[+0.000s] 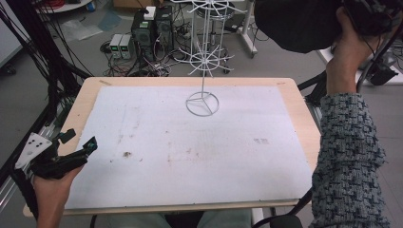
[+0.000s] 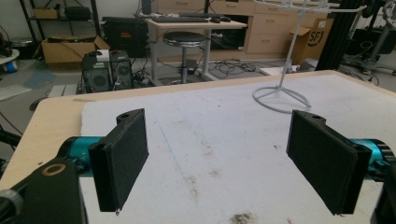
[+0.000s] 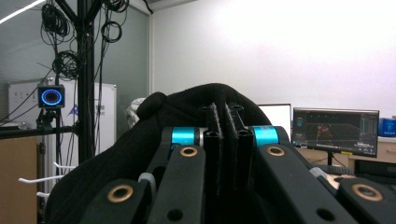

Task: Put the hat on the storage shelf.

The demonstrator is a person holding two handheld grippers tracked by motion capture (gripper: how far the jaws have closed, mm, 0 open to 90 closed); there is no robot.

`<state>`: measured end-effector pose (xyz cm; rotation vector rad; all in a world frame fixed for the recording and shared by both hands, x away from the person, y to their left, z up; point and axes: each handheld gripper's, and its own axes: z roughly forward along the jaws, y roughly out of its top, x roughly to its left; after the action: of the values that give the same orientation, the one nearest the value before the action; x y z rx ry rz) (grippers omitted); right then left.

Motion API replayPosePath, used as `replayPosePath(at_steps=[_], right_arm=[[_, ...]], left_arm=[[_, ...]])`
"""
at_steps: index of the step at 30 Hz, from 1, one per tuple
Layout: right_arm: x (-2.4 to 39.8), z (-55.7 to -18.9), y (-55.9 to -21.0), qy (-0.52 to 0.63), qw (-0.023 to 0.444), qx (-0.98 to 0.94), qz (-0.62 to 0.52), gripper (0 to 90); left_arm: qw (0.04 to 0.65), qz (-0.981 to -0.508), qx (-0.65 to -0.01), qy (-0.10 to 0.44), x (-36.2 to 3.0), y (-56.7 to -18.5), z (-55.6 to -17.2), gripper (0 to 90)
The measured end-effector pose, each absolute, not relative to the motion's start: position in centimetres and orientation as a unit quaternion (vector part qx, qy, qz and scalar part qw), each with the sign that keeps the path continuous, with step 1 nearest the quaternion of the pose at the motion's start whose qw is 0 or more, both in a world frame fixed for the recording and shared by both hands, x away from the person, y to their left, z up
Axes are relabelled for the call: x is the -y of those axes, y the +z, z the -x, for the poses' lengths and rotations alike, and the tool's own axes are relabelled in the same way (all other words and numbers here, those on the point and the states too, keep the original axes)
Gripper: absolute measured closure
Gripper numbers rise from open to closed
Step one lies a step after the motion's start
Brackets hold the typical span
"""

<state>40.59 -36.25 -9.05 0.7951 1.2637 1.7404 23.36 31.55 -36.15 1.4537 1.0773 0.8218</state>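
Note:
A white wire stand (image 1: 202,103) rises from its ring base at the back middle of the white mat (image 1: 199,156); the left gripper view has that stand (image 2: 281,95) at the upper right. My left gripper (image 1: 81,140) rests at the mat's front left corner in a hand, jaws wide open (image 2: 224,158) with nothing between them. My right gripper (image 1: 373,16) is raised high at the upper right, off the table. Its jaws are pressed together (image 3: 224,116) at the edge of a black hat (image 3: 140,135), a dark mass (image 1: 294,23) up in the high view.
The mat lies on a wooden table (image 1: 90,90) and carries a few brown stains (image 1: 127,154). Beyond the far edge stand computer towers (image 1: 152,28), cables and a stool (image 2: 184,39). A black frame post (image 3: 85,79) and a monitor (image 3: 334,130) appear in the right gripper view.

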Motion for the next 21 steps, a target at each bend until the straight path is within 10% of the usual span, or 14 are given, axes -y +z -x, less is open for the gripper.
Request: replayPosePath(at_steps=[21], right_arm=[[34.7,-41.2,-8.9,0.715,0.39,-0.489,-0.311,87.0]], left_arm=[[0.547,-0.611,-0.455,0.348,-31.9,-36.0,-23.1,20.7]])
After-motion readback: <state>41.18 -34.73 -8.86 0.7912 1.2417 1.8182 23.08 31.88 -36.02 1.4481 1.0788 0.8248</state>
